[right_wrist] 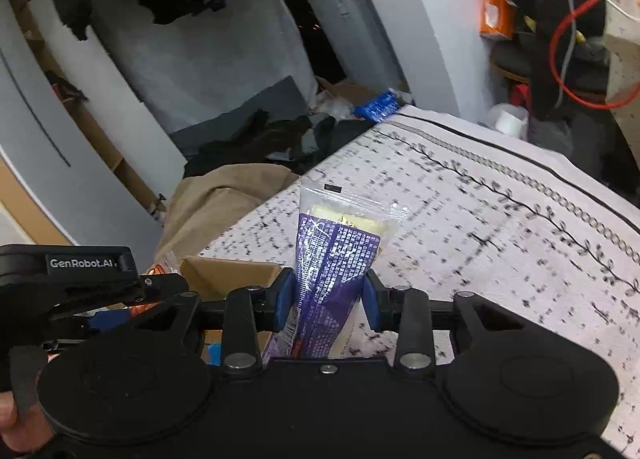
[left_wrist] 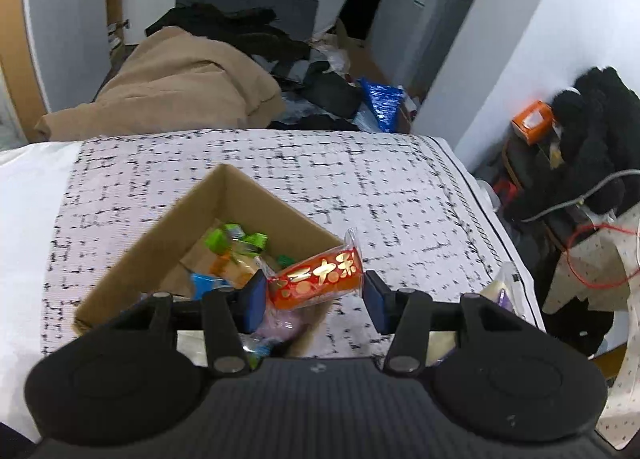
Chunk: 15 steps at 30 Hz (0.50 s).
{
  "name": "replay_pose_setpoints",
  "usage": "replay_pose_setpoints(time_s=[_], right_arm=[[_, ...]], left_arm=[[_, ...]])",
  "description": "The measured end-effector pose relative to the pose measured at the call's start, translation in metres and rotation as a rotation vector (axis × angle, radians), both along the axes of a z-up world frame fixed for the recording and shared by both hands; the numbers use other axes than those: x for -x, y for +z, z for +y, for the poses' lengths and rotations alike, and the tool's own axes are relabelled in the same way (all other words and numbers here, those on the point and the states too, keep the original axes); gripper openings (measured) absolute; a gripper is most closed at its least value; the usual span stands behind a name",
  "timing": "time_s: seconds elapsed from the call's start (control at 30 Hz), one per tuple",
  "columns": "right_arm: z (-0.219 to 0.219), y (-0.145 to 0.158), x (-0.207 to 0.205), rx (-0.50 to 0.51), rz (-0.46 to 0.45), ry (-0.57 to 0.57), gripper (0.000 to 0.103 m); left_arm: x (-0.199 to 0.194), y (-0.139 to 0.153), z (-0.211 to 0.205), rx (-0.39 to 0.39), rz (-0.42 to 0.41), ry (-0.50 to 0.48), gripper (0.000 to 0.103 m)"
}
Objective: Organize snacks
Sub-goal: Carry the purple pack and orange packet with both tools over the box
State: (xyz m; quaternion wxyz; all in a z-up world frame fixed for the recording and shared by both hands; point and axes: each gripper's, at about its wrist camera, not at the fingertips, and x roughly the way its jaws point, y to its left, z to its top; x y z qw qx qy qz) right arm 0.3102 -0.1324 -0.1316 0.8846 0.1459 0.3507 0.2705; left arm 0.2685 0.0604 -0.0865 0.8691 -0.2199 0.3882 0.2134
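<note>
Left gripper pinching a red pack lying crosswise between the pads, right over the near corner of the box. Just a drop away. Right gripper squeezing a purple pack pointing straight ahead, box off to its left. Both tipped down over the bed.

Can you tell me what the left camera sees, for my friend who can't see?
The left gripper holds a red snack packet over an open cardboard box holding colourful snacks, on a patterned bed cover.
</note>
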Motion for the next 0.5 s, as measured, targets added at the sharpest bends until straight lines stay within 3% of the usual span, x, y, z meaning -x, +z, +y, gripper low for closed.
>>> replay_pose_setpoints(time_s=[0.5], right_arm=[[0.058, -0.002, 0.011, 0.036, -0.01, 0.106, 0.035]], left_arm=[[0.01, -0.014, 0.064, 0.04, 0.015, 0.142, 0.05]])
